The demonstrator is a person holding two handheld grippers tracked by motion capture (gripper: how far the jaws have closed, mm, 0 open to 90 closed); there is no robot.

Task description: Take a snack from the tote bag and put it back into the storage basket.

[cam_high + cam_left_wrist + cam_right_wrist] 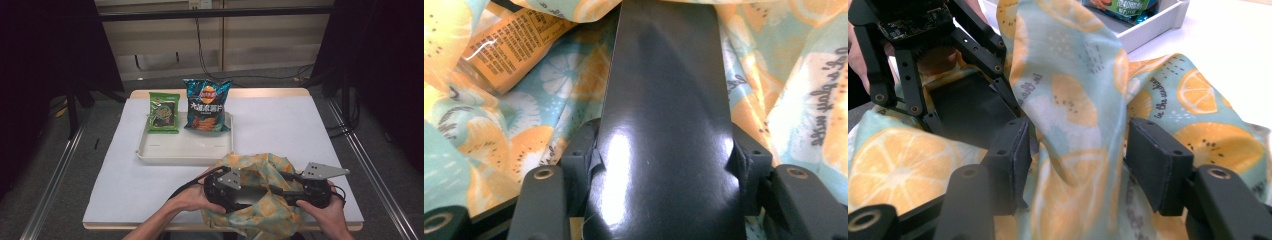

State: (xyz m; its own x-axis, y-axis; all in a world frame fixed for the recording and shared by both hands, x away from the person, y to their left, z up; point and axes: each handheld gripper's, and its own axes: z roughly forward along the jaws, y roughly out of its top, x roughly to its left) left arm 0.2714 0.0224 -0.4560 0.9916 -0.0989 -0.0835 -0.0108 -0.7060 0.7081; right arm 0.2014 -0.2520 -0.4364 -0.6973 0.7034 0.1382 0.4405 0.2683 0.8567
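A soft cloth bag printed with orange and lemon slices on pale teal (260, 200) sits crumpled at the near edge of the table, its mouth gaping upward and its folds slumped loosely around the opening. A flat, glossy black packet (669, 125) stands in the bag's mouth, pinched at both side edges between jaws and reaching down into the bag. Deeper inside, an orange packet with small printed text (509, 47) lies tilted against the bag's lining, and a raised fold of the bag's cloth (1073, 125) hangs loose between open jaws, its pads not pressing it.
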